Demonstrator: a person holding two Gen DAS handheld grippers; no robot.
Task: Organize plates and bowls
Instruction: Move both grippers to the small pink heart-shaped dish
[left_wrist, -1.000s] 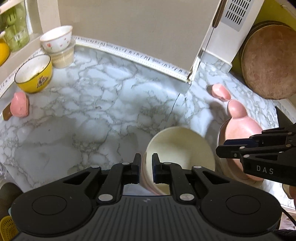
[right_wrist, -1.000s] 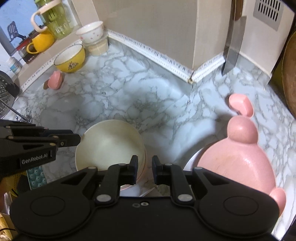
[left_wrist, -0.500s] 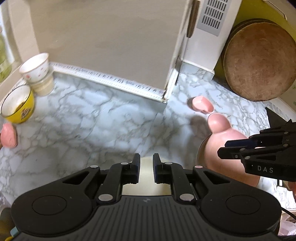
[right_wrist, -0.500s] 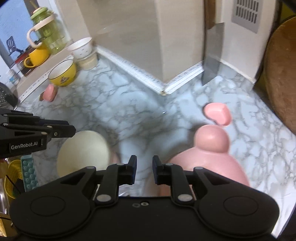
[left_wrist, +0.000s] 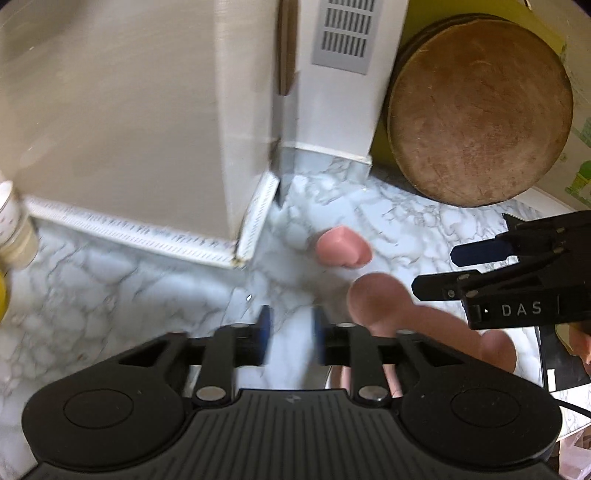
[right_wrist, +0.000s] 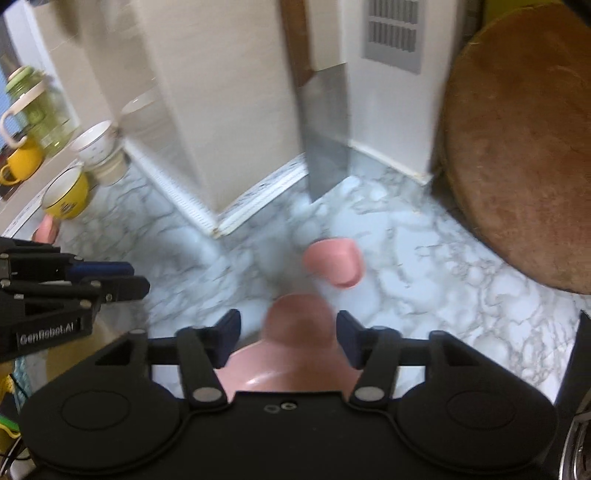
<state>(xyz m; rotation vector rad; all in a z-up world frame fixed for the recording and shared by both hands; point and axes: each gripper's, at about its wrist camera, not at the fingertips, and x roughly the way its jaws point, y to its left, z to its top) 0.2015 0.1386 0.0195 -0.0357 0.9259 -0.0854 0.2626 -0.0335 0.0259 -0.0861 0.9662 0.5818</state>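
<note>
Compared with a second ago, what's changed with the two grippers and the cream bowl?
Both grippers let go of the cream bowl and swung right; it has dropped out of both views. The left gripper is opening over bare marble countertop; the right gripper is opening around the round ear of the pink character plate, not pressing. The small pink dish and round wooden board stayed put.

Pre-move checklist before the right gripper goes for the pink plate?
1. Right gripper jaws apart: ok, opening, pads not pressing anything.
2. Pink plate lined up: ok, its round lobe sits between the fingers.
3. Left gripper free: ok, opening, only marble counter between its fingers.
4. Small pink dish out of the way: ok, lying apart beyond the plate.
5. Cleaver clearance: ok, against the back wall.
6. Plate seated flat: cannot tell, mostly hidden and blurred.
</note>
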